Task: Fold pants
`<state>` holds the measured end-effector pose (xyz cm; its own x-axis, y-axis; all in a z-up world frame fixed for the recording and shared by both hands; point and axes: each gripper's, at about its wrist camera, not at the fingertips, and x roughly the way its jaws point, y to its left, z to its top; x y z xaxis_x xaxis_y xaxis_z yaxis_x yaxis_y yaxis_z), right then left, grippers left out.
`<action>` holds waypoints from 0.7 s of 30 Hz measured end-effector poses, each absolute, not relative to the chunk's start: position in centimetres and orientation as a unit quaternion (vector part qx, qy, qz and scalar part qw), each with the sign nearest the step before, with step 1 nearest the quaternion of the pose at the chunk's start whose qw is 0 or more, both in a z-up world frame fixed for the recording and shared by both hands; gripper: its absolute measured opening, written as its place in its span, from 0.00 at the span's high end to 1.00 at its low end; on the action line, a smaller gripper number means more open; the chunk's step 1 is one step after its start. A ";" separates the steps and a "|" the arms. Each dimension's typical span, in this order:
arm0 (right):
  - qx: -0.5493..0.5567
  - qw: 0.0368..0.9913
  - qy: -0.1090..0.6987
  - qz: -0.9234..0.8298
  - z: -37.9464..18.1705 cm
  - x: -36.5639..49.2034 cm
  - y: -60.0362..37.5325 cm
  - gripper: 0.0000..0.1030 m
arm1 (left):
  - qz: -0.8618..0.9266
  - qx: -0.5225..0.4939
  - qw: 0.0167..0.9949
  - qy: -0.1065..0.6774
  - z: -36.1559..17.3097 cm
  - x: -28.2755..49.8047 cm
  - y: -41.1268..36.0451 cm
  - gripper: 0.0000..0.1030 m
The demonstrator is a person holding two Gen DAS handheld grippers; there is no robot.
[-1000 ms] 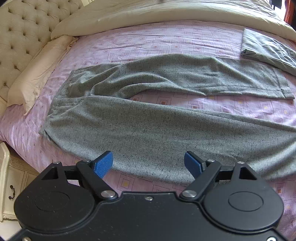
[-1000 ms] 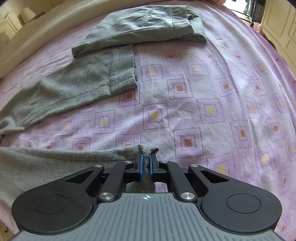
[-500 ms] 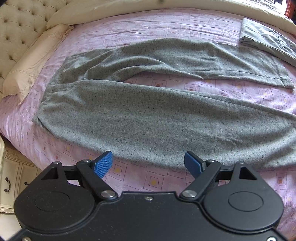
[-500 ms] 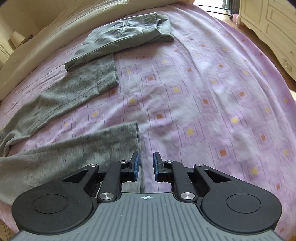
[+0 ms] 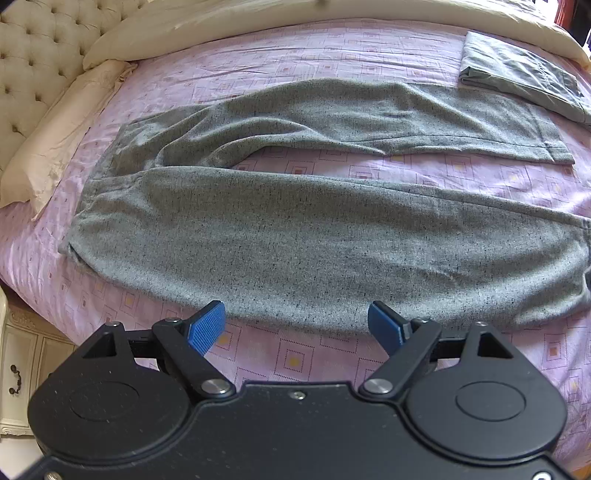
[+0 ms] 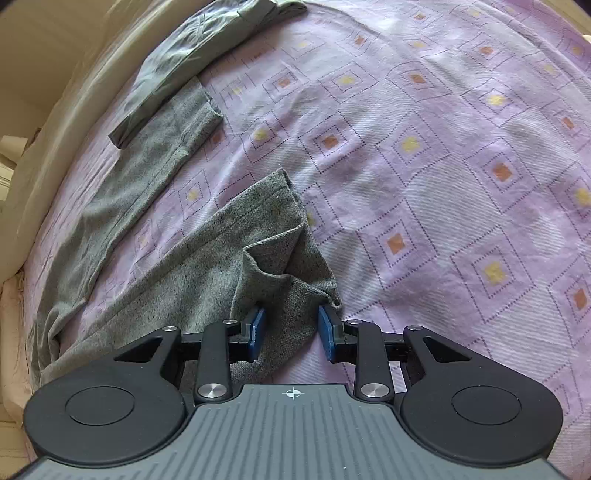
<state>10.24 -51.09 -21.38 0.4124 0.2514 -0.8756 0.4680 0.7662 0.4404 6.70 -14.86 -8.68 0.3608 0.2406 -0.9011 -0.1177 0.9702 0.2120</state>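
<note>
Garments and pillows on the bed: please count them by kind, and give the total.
Speckled grey pants, spread out: 1
Folded plain grey garment: 1
Cream pillows: 2, small pillow and long pillow
Total: 4

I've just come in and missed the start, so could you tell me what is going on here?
A person with a gripper in each hand is folding grey pants spread on a bed. The right gripper is at the near leg's cuff, its jaws opening with rumpled fabric between them. The left gripper hangs open over the near leg's edge, holding nothing. No fold is made yet.
</note>
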 end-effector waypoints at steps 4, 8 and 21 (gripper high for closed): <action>0.288 0.781 0.550 -0.069 -19.4 11.4 -50.0 0.93 | 0.113 0.058 0.820 0.558 -9.1 6.6 -14.9 0.17; 0.244 0.805 0.536 -0.072 -14.6 9.2 -50.1 0.95 | 0.113 0.063 0.818 0.560 -9.4 6.8 -14.8 0.17; 0.188 0.842 0.497 -0.092 -14.0 8.6 -52.0 0.84 | 0.105 0.064 0.816 0.565 -9.8 7.3 -14.3 0.17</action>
<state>8.58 -52.04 -14.01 0.4891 0.0327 -0.8716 0.3414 0.9124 0.2258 7.32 -14.33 -9.79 0.3391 0.2440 -0.9086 -0.0985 0.9697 0.2237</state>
